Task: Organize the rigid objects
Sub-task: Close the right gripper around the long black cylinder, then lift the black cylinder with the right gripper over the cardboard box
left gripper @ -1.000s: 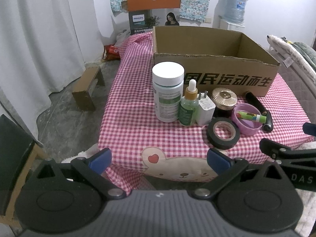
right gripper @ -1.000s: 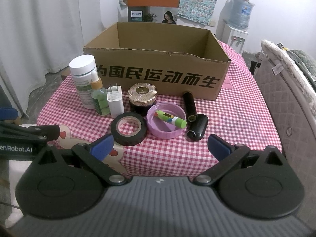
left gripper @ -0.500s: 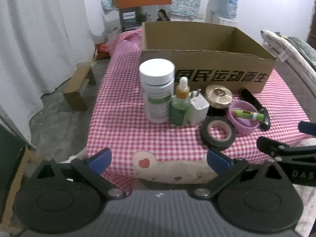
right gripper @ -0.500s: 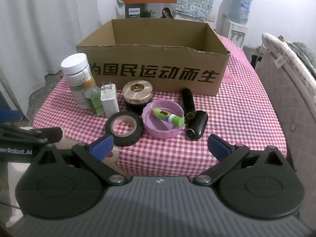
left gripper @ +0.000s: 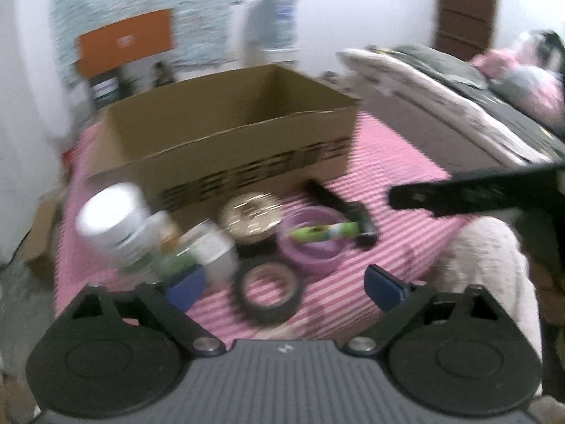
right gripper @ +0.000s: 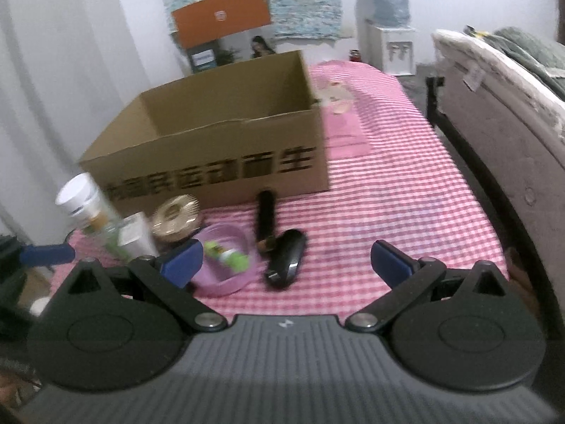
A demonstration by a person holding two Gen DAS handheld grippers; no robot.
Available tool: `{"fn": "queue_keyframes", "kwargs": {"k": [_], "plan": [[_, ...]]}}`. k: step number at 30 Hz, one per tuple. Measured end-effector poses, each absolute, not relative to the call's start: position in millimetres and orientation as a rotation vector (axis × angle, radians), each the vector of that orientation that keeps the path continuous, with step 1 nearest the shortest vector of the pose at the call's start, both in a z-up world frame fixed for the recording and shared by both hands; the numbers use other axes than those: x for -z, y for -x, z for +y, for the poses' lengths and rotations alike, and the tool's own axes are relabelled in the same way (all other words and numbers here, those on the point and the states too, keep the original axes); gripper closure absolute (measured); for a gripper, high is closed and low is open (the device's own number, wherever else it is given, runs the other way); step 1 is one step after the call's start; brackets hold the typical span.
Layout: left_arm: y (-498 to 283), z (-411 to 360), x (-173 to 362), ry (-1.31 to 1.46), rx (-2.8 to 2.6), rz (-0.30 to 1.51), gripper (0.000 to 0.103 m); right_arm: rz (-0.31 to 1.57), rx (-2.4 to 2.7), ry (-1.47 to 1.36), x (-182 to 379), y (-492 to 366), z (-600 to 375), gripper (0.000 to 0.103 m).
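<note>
An open cardboard box (left gripper: 226, 141) (right gripper: 219, 148) stands on the pink checked table. In front of it sit a white-capped bottle (left gripper: 113, 222), a dropper bottle (right gripper: 106, 233), a white charger (left gripper: 215, 251), a gold-lidded jar (left gripper: 250, 212), a black tape roll (left gripper: 268, 293), a purple bowl (left gripper: 310, 247) holding a green tube (left gripper: 325, 231), and two black cylinders (right gripper: 286, 258). My left gripper (left gripper: 286, 288) is open and empty just before the tape roll. My right gripper (right gripper: 286, 265) is open and empty over the black cylinder.
A bed (right gripper: 501, 113) runs along the table's right side. An orange box (right gripper: 222, 21) and a water dispenser (right gripper: 388, 17) stand against the back wall. White curtains (right gripper: 53, 70) hang at left. Both views are motion-blurred.
Both grippers have swung right and forward toward the objects. The tape roll now lies between the left fingers' line; the black cylinders now lie between the right fingers' line. Both stay open.
</note>
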State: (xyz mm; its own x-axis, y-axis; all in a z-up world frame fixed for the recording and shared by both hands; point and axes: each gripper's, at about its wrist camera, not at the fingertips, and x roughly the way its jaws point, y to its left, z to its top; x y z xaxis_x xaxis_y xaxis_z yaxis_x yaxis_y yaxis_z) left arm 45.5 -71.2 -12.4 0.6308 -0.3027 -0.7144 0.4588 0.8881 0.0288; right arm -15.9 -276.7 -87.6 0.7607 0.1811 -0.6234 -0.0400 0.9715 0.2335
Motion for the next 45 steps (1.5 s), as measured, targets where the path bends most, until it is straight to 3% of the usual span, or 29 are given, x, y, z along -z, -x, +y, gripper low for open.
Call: {"fn": "queue_keyframes", "kwargs": {"k": [2, 6, 10, 16, 18, 21, 25, 42, 45], "plan": [[-48.7, -89.2, 15.6, -0.248, 0.496, 0.765, 0.017, 0.718, -0.123, -0.216, 92.6, 3.8, -285.7, 0.011], [-55.3, -122.5, 24.9, -0.304, 0.593, 0.769, 0.039, 0.807, -0.171, -0.217, 108.1, -24.2, -295.7, 0.036], [-65.1, -137.1, 32.3, -0.311, 0.618, 0.779, 0.055, 0.854, -0.225, -0.252, 114.3, -41.7, -301.3, 0.047], [-91.5, -134.6, 29.9, -0.219, 0.615, 0.821, 0.061, 0.858, -0.303, -0.271, 106.2, -74.3, -293.7, 0.055], [-100.6, -134.0, 28.5, -0.185, 0.617, 0.827, 0.065, 0.894, -0.335, -0.287, 111.3, -93.8, -289.0, 0.062], [-111.9, -135.6, 27.3, -0.154, 0.624, 0.834, 0.067, 0.960, -0.363, -0.309, 121.1, -117.8, -281.8, 0.074], [-123.2, -138.0, 30.6, -0.147, 0.636, 0.851, 0.067, 1.016, -0.398, -0.329, 129.5, -140.4, -272.9, 0.079], [-166.5, -163.4, 45.7, -0.176, 0.575, 1.011, 0.066, 1.023, -0.468, -0.674, 165.9, -150.5, -312.8, 0.082], [-178.0, -167.5, 50.0, -0.178, 0.547, 1.055, 0.062, 1.017, -0.491, -0.737, 175.0, -150.5, -321.9, 0.082]]}}
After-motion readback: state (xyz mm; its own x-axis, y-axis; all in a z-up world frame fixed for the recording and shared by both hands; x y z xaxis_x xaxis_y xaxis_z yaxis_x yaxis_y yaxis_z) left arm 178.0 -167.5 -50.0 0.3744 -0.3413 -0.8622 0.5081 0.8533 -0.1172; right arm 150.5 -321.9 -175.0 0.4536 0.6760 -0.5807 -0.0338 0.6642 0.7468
